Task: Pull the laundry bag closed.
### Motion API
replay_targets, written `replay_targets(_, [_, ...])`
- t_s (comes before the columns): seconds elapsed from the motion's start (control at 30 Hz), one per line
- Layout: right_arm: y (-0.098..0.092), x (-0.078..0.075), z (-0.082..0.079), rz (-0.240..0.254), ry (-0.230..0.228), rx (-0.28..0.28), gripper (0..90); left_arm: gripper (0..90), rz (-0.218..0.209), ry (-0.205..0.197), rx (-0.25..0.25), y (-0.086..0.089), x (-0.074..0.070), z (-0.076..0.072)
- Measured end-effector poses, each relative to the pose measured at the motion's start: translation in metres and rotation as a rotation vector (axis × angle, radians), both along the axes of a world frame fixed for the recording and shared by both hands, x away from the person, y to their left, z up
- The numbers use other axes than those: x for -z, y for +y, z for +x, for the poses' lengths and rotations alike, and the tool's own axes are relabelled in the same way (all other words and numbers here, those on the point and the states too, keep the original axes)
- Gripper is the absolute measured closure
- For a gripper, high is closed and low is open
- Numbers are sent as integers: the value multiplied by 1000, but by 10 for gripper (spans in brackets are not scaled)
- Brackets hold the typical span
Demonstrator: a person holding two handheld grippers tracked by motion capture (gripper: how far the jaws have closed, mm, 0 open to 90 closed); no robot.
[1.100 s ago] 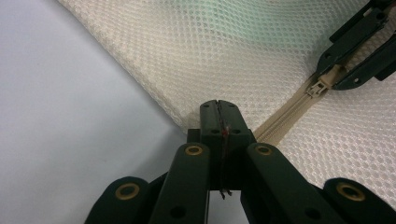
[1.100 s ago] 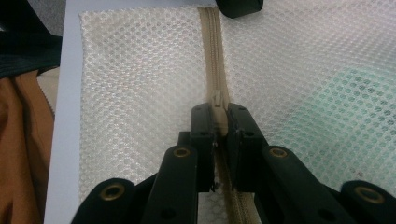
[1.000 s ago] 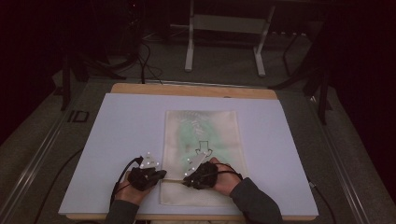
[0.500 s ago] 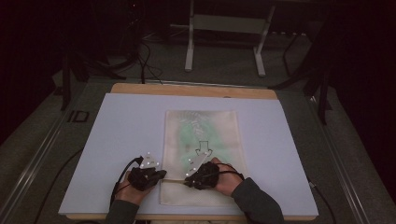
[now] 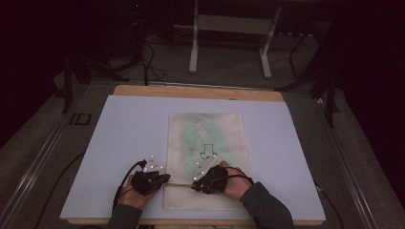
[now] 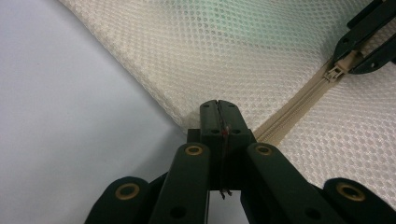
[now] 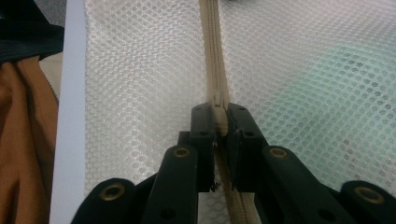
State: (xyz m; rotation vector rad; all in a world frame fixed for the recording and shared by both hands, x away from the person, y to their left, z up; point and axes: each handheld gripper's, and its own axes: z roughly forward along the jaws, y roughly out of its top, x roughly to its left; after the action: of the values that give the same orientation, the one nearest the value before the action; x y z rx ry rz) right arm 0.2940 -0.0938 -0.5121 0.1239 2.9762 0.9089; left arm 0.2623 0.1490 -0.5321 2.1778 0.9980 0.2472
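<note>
From the high view, a cream mesh bag (image 5: 205,157) lies flat on the white tabletop (image 5: 119,143), set lengthwise toward the near edge and a little right of the middle. Something pale green shows dimly through the mesh in its upper half, and a small dark outline sits near its centre; what either one is cannot be made out. The left gripper (image 5: 165,180) rests at the bag's near left edge and the right gripper (image 5: 195,185) on the bag just beside it, both close to the near edge of the tabletop. The person's hands and dark sleeves cover the bag's near strip, and the jaw tips are too small here to read.

In the left gripper view, the left gripper (image 6: 219,108) has its jaws pressed together on the edge of the mesh bag (image 6: 224,51), where the beige zipper (image 6: 299,105) ends. The zipper pull (image 6: 337,70) sits at the upper right between the tips of the other gripper, which is cut off by the frame.

In the right gripper view, the right gripper (image 7: 219,116) is clamped on the zipper pull (image 7: 218,109), with the zipper (image 7: 211,42) running straight away from it. A green blur shows under the mesh (image 7: 327,84) at the right. A brown cloth at the left edge is cut off.
</note>
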Motion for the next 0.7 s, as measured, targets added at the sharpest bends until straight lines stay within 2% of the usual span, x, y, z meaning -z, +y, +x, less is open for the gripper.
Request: replay_targets(0.7, [-13, -2, -1, -37, -5, 0, 825, 894, 4, 3, 0, 0, 0, 0])
